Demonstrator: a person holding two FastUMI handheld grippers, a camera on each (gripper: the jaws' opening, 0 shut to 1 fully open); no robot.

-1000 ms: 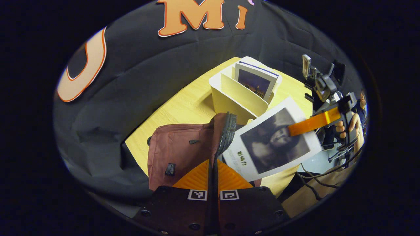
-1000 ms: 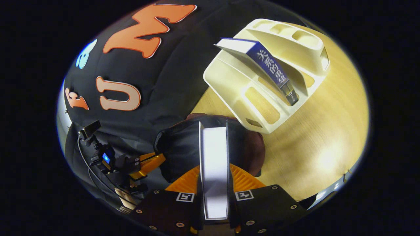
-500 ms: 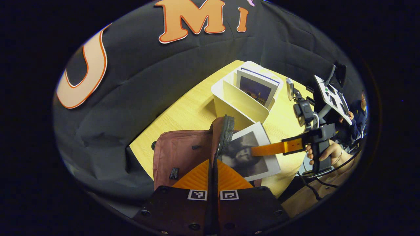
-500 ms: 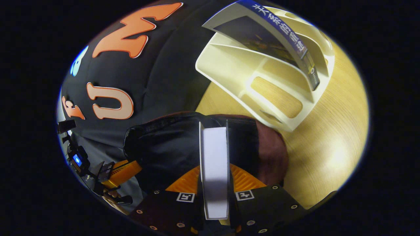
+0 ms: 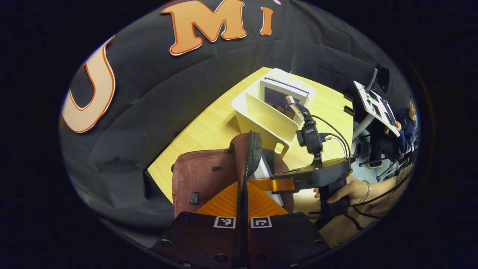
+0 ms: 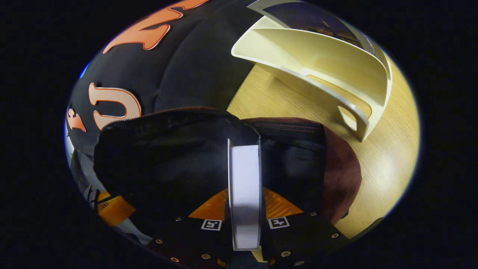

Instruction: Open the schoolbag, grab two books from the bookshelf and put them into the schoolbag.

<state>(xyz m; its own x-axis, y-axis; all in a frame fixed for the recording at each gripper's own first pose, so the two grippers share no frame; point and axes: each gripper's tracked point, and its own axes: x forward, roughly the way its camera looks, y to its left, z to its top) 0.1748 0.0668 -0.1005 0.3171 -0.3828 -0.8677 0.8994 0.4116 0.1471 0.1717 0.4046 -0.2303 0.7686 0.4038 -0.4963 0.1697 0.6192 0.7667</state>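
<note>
A maroon schoolbag [image 5: 201, 179] stands on the wooden table [image 5: 209, 127]. My left gripper [image 5: 244, 186] is shut on its zipper rim [image 5: 254, 149] and holds the mouth open. My right gripper [image 5: 276, 184] reaches into the mouth from the right, a hand behind it. It is shut on a white book [image 5: 263, 170], of which only a strip shows above the bag. In the right gripper view that book [image 6: 244, 175] stands edge-on between the fingers of my right gripper [image 6: 244, 198], inside the bag's dark lining [image 6: 168, 157]. Another book [image 5: 278, 99] leans in the cream bookshelf [image 5: 269, 119].
The bookshelf [image 6: 328, 63] stands just beyond the bag, its second book [image 6: 310, 18] at the top edge. Bare table [image 6: 381, 164] lies to the right. A seated person [image 5: 405, 127] and a stand with a tablet [image 5: 375, 106] are beyond the table's right edge.
My right gripper has carried the white book down and left into the bag's mouth; its cover, fully in view before, is almost hidden. My left gripper still holds the rim.
</note>
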